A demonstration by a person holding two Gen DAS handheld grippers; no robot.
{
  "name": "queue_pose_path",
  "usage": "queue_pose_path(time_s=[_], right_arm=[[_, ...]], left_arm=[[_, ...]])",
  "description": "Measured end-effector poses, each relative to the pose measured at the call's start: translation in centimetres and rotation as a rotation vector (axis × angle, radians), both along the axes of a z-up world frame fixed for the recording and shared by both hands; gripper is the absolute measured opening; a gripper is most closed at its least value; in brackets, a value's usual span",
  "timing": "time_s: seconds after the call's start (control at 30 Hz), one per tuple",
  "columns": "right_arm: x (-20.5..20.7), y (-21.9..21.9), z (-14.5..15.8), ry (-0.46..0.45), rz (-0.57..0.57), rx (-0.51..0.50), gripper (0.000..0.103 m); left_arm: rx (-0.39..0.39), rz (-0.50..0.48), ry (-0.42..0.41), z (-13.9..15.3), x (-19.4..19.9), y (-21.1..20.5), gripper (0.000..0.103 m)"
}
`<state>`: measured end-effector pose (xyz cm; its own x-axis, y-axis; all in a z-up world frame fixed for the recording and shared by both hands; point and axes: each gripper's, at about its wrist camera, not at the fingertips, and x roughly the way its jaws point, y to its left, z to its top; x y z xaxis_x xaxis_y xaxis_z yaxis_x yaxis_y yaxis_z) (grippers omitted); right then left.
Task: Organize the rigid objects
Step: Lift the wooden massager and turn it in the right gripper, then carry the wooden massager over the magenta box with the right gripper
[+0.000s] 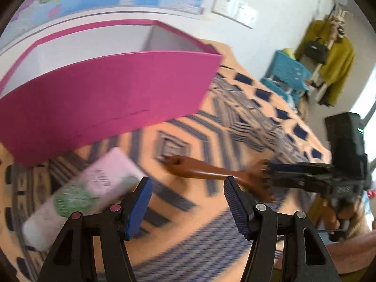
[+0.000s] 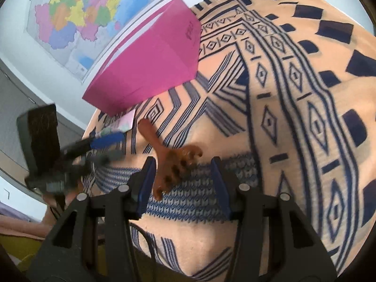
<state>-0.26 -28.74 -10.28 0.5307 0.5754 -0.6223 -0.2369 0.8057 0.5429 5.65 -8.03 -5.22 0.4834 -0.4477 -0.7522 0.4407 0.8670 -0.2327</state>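
1. The brown rake (image 2: 175, 162), centre frame on the patterned bed (image 2: 293, 122), lies loose between the right claw (image 2: 183, 178)'s spread fingers, probably for pickup.
2. Left claw (image 1: 186, 202), released, hovers beside the blurred pink bottle (image 1: 89, 192), lower left.
3. Pink box (image 1: 105, 94), upper left, likely awaits both.
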Motion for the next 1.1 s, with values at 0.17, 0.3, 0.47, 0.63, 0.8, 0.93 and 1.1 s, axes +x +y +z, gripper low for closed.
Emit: queue_pose_path(time_s=[0.17,0.3,0.47,0.63,0.8,0.93,1.1], right_arm=[[0.2,1.1,0.1,-0.033,-0.004,-0.094,0.045],[0.8,1.2,-0.1,-0.04,-0.016,-0.135,0.026],[1.4,1.0,0.0,-0.058,-0.018,-0.153,0.024],[2.2,1.3,0.3,-0.084,-0.01,-0.186,0.022],[3.4,1.2,0.6,-0.093,-0.004,-0.186,0.02],[3.7,0.6,0.5,-0.056,-0.038,-0.139,0.021],[1.4,-0.7,0.5,-0.024,-0.065,-0.09,0.033]], left_arm=[[0.008,0.0,0.01,-0.6,1.0,-0.3,0.064],[0.016,-0.001,0.021,-0.9,1.4,-0.9,0.064],[-0.002,-0.001,0.042,-1.1,2.0,-1.3,0.064],[0.003,-0.022,0.047,-1.2,2.4,-2.5,0.064],[-0.004,-0.029,0.063,-1.5,2.8,-3.0,0.064],[0.029,-0.009,0.048,-1.7,2.7,-3.2,0.064],[0.012,-0.006,0.042,-1.5,3.2,-2.8,0.066]])
